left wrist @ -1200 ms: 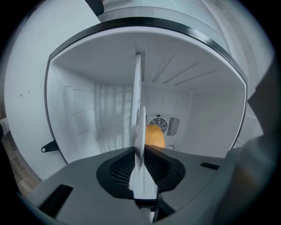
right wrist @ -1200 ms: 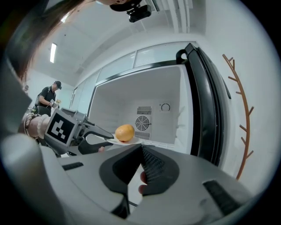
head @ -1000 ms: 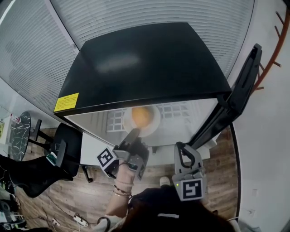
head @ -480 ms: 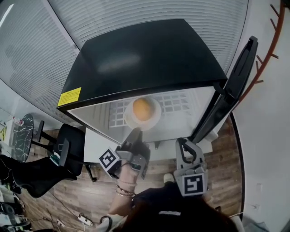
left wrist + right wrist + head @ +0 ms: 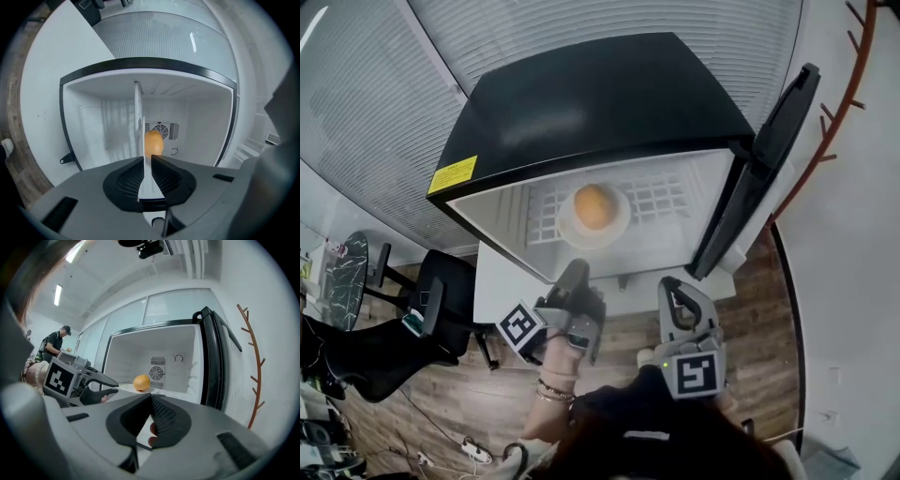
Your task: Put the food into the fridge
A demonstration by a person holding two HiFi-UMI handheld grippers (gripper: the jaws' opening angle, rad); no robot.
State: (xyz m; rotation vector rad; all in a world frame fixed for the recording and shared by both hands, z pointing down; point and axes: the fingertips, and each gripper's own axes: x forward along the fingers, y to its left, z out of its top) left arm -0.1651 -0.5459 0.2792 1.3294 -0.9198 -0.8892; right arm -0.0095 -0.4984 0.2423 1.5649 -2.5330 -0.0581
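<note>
jaws of the left gripper (image 5: 577, 272) stand a slit apart, holding nothing. the orange (image 5: 593, 205) sits on its plate (image 5: 618, 226) mid-shelf in the fridge (image 5: 600, 103). the right gripper (image 5: 668, 285) is clenched, empty. stowing looks done; the open door (image 5: 764, 159) at the right likely needs pushing closed.

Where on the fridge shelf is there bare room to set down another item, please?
The wire shelf is bare on both sides of the plate. The wider patch runs from the plate toward the open door, and a narrower one runs from the plate toward the left wall. The middle is crowded, taken up by the plate with the orange.
</note>
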